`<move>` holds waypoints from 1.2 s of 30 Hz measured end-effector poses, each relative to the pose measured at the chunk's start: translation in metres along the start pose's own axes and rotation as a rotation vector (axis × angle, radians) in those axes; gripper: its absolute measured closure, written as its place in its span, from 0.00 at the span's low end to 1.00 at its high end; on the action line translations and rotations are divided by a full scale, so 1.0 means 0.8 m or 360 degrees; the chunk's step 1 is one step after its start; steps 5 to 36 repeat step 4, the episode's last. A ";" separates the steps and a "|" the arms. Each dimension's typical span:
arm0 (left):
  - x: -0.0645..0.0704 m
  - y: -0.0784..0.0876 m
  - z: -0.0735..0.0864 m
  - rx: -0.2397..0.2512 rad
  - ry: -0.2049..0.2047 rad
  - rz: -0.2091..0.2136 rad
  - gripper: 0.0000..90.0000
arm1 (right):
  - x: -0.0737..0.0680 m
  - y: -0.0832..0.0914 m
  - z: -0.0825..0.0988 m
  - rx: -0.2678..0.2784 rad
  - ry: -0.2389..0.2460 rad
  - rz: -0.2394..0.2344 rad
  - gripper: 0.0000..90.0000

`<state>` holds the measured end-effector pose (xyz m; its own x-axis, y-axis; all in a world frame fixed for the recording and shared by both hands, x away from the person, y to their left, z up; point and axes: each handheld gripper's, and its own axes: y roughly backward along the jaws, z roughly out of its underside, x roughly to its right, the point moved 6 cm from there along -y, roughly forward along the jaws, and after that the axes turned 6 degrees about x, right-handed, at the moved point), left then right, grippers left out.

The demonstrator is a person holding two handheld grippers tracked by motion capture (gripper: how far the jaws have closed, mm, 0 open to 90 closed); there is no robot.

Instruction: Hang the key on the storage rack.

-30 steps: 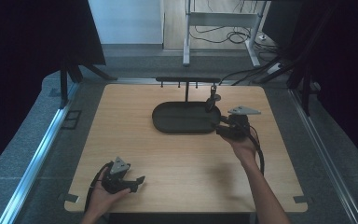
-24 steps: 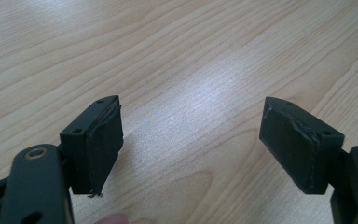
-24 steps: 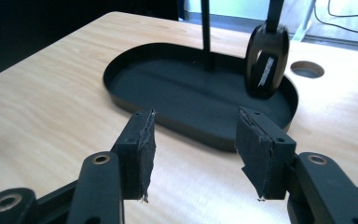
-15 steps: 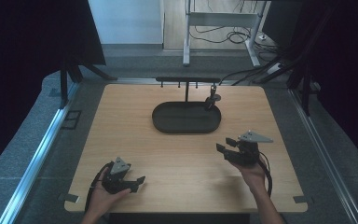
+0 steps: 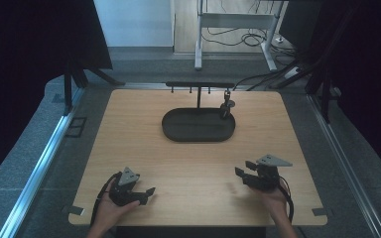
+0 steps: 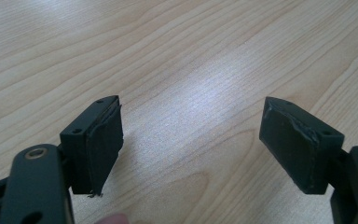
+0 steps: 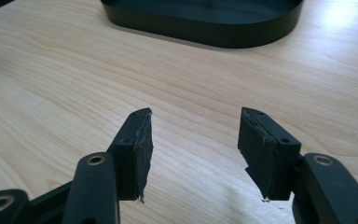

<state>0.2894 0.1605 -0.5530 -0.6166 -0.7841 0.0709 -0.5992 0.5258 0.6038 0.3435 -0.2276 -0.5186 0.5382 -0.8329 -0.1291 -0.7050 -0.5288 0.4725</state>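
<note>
A black oval tray (image 5: 198,133) sits at the table's middle back, with its rim (image 7: 205,29) at the top of the right gripper view. From its middle rises a thin post carrying a black bar with hooks (image 5: 199,85). A small dark object (image 5: 225,106) hangs from the bar's right end, over the tray. My left gripper (image 5: 148,193) rests on the wood at the front left, open (image 6: 191,103), nothing between its pads. My right gripper (image 5: 242,168) is low over the front right, open (image 7: 196,113) and empty, pointing toward the tray.
The wooden table (image 5: 129,139) is edged by grey floor. A metal rail (image 5: 39,158) runs along the left. A white frame and cables (image 5: 238,25) stand behind the table, with dark stands at both sides.
My right gripper has drawn back from the tray's right end to the front right of the table, still open. The left gripper has stayed in place.
</note>
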 end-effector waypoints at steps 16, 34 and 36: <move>-0.001 0.001 -0.001 0.0004 0.0000 0.0000 0.24 | 0.015 -0.002 0.009 -0.0034 0.0049 0.0168 0.41; -0.001 0.001 -0.001 0.0004 0.0000 0.0000 0.24 | 0.015 -0.002 0.009 -0.0034 0.0049 0.0168 0.41; -0.001 0.001 -0.001 0.0004 0.0000 0.0000 0.24 | 0.015 -0.002 0.009 -0.0034 0.0049 0.0168 0.41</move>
